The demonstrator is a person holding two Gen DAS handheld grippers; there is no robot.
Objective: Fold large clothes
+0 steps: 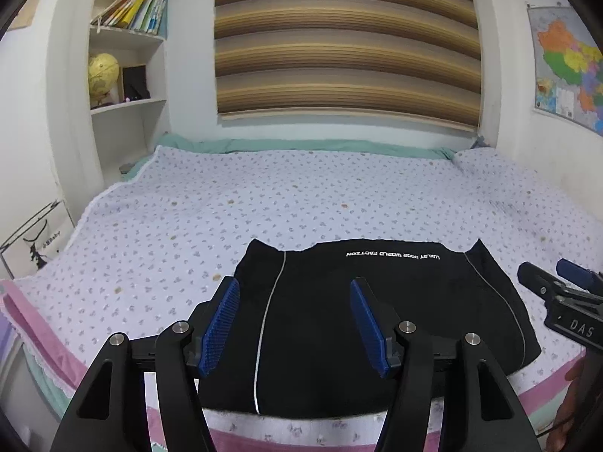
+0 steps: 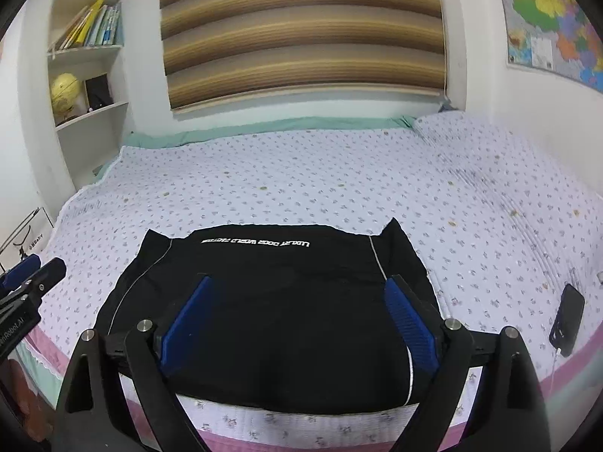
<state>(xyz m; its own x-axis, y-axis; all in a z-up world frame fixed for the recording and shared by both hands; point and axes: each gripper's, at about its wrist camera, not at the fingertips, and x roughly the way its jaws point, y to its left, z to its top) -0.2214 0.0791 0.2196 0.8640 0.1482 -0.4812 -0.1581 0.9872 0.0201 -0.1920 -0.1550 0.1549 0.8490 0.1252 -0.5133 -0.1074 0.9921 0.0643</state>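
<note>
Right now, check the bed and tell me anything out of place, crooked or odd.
Little stands out. The folded black garment lies fairly square near the front edge of the bed, but two corners poke up at its far edge like ears. A black phone with a white cable lies on the quilt to the right. Small brown spots mark the quilt.

- The black garment (image 1: 361, 301) has white words, upside down, near its far edge: "LUXURY DOOR WORLD FACTION".
- The right gripper (image 1: 573, 324) has the letters "DAS".
- The left gripper (image 2: 15, 324) has "nRobot.AI", partly cut off.
</note>
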